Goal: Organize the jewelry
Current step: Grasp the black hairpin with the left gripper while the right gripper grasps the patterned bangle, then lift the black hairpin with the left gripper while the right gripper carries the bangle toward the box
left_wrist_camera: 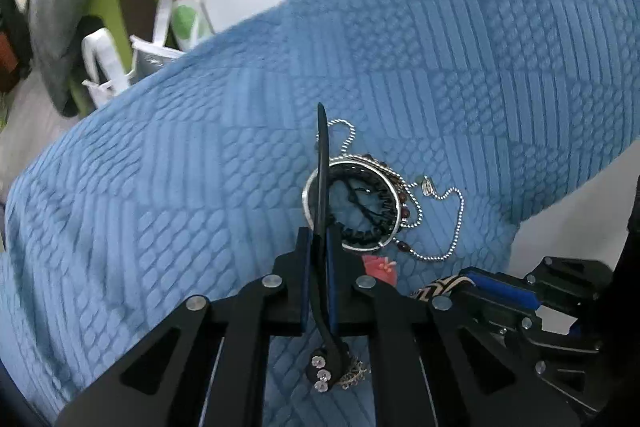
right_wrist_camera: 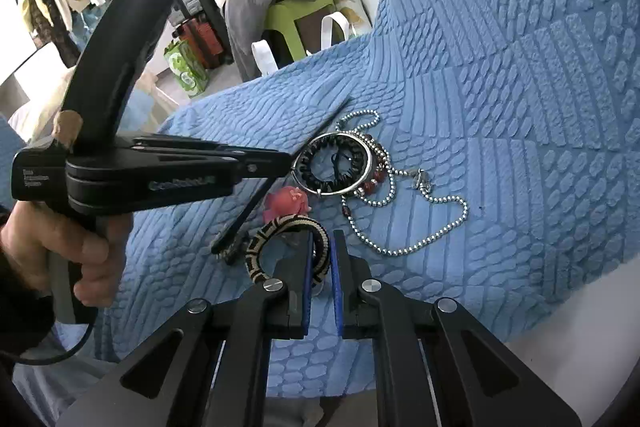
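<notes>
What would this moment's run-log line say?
left gripper: shut on black hair stick | right gripper: shut on woven bangle | silver bangle, ball chain: on blue quilt

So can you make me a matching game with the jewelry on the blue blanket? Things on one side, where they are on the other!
Things:
1. black hair stick
2. woven bracelet
3. ball chain necklace
4. pink flower piece

Places:
A. lying loose on the blue blanket, beside the silver ring
B. clamped in the left gripper
C. clamped in the right gripper
D. just behind the woven bracelet

Pairs: 1-B, 2-C, 3-A, 4-D
</notes>
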`<state>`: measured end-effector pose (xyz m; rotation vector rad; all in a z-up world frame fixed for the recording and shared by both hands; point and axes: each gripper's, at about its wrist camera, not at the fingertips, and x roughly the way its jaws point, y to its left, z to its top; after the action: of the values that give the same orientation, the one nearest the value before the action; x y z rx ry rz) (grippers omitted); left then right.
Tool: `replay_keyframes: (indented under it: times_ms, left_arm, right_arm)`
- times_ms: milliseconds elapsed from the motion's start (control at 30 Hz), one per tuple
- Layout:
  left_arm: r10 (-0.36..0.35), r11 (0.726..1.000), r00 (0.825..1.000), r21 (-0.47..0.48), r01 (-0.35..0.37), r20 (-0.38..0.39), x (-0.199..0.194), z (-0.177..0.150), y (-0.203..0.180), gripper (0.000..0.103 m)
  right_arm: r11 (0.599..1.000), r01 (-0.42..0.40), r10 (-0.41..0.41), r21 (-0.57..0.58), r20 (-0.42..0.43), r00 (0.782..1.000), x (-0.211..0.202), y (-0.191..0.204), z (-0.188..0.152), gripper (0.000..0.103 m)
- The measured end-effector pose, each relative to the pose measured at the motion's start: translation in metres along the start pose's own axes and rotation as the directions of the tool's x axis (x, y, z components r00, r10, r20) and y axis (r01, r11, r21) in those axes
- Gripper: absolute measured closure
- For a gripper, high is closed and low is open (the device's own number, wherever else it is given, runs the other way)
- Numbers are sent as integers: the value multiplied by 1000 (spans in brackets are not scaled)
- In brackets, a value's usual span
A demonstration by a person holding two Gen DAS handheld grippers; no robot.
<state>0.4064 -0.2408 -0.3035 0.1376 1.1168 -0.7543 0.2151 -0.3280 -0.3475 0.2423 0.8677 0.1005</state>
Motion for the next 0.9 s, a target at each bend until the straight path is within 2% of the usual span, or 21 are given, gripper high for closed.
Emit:
replay_keyframes:
  times_ms: [200, 333, 500, 900]
  left_arm:
    - [22, 990, 998, -142, -13, 60, -30, -12, 25, 97]
    - [65, 978, 994, -202, -45, 93, -49, -24, 36, 97]
    - [69, 960, 985, -280, -22, 160, -80, -42, 50, 97]
    - [103, 942, 964, -334, -16, 245, -144, -68, 39, 98]
  right_arm:
    - [1000, -17, 17, -7, 3, 1000, -2, 13, 4, 96]
    - [1000, -29, 29, -2, -4, 1000, 2, 24, 4, 96]
    - [999, -45, 45, -25, 6, 999, -4, 43, 9, 96]
    - [995, -62, 67, -74, 67, 995, -34, 77, 26, 96]
